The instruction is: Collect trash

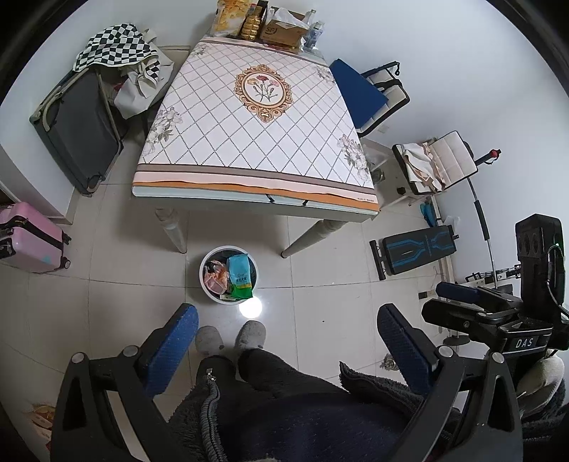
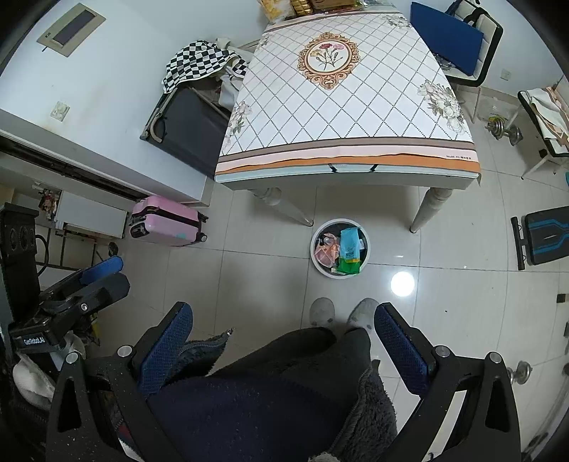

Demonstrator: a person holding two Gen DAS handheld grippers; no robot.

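Note:
A round white bin (image 1: 203, 266) (image 2: 314, 248) stands on the tiled floor just in front of the table. Inside it lie a blue-green packet (image 1: 240, 276) (image 2: 350, 251) and pink-orange wrappers (image 1: 216, 275) (image 2: 326, 251). My left gripper (image 1: 287, 312) is open and holds nothing; it hangs high over the person's legs, short of the bin. My right gripper (image 2: 283, 309) is open too, with nothing between its blue pads, at about the same height. Each gripper shows at the edge of the other's view. No loose trash shows on the patterned tablecloth (image 1: 249, 142) (image 2: 338, 117).
Boxes and snack packs (image 1: 256, 21) crowd the table's far end. A dark suitcase (image 1: 78, 131) and a pink suitcase (image 1: 30, 238) (image 2: 165, 222) stand on the left. Chairs (image 1: 359, 92) and a weight bench (image 1: 412, 252) are on the right. The person's grey slippers (image 1: 250, 336) are near the bin.

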